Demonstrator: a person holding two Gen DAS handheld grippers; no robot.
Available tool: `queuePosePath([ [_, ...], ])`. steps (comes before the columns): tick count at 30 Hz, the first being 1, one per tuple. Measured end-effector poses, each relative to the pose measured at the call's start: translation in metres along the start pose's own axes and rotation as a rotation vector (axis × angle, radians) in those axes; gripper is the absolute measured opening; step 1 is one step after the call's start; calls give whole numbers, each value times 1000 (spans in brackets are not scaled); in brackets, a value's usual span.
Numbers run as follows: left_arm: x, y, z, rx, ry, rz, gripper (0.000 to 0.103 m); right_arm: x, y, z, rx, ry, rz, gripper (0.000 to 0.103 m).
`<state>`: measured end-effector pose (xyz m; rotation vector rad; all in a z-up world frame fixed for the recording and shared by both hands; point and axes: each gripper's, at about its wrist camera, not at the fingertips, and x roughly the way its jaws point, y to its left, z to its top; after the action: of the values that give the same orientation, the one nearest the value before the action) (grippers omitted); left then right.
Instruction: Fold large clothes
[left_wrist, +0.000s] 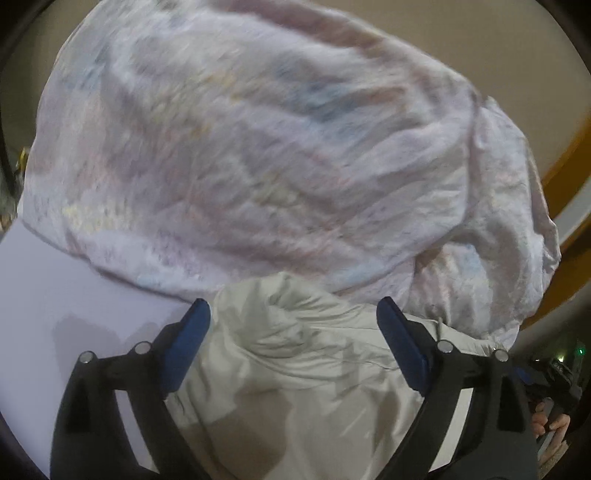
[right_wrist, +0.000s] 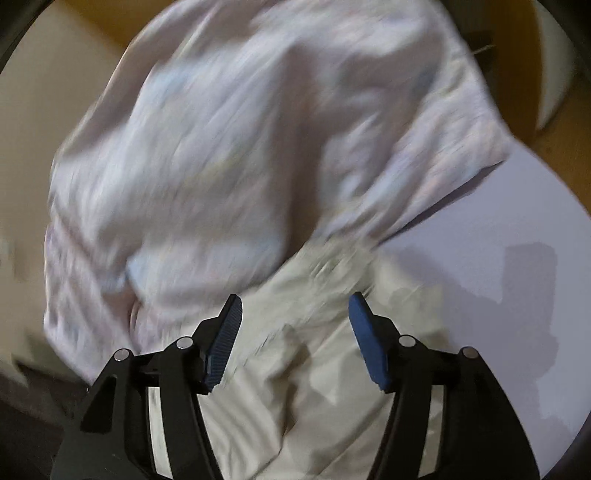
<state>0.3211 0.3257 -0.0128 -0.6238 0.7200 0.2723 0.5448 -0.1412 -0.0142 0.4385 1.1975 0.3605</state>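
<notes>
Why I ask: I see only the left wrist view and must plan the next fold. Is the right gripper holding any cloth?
Observer: No. The right gripper is open, its blue pads apart above the crumpled beige fabric, pinching nothing.
Operator: What lies ahead of it?
Observer: The pale pink patterned garment, blurred, fills the view ahead of it and to its left.
Operator: Any bare table on that side?
Observer: Yes, the pale lilac tabletop shows bare to the right of the cloth, with a dark shadow on it.
</notes>
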Motion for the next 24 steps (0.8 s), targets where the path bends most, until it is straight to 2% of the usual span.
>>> queuePosePath([
  [4, -12, -16, -6, 73, -8, 3, 91, 27, 40, -29, -115, 118, 30, 57],
  [6, -14, -21, -12, 96, -2, 3, 91, 46, 64, -43, -201, 170, -9, 57],
  [9, -13, -25, -23, 112, 21, -2, 91, 69, 77, -64, -285, 219, -109, 54],
  [11, -12, -25, -30, 122, 30, 1, 91, 80, 79, -72, -307, 224, -150, 29],
  [14, -11, -24, -37, 117, 52, 7, 91, 82, 74, -67, -255, 205, -135, 9],
  [19, -9, -22, -41, 110, 62, 7, 91, 77, 89, -50, -263, 118, -162, 4],
  [24, -10, -27, -42, 140, 48, 21, 91, 64, 121, -16, -261, -45, -192, 3],
])
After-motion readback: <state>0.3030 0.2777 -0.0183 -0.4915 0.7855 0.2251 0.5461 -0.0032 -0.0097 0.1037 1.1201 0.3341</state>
